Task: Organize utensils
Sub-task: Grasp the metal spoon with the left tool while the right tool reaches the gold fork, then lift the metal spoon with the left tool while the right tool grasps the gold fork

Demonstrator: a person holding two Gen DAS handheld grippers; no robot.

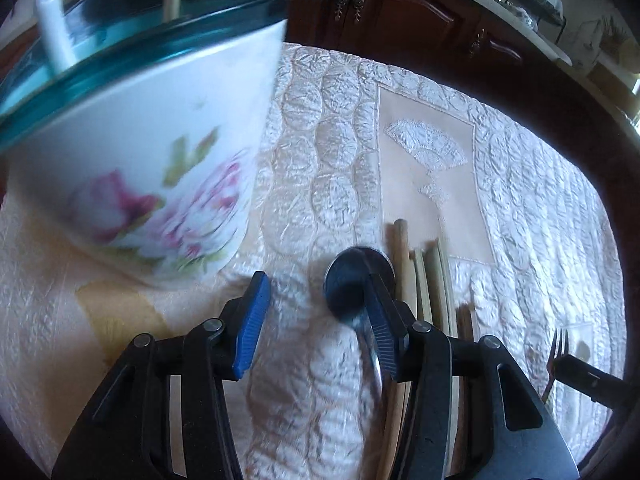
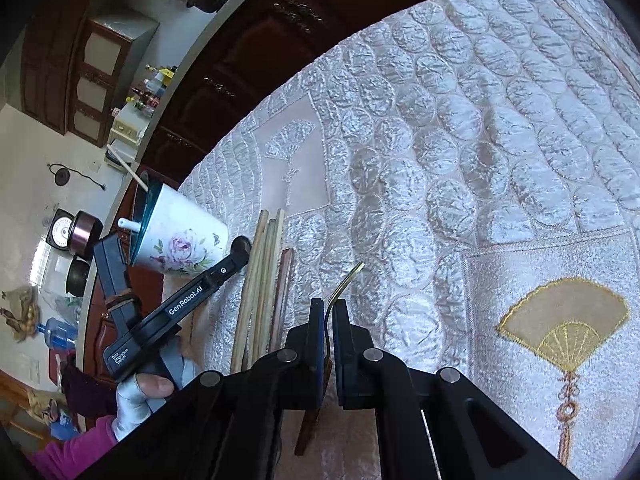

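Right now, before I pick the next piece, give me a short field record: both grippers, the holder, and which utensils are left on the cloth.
left gripper: open, nothing held, over the spoon
right gripper: shut on the fork
holder: floral cup with a teal rim, on the tablecloth
in cup: white stick and a pale stick
loose on cloth: spoon, chopsticks side by side

Quilted tablecloth, floral holder, spoon, chopsticks
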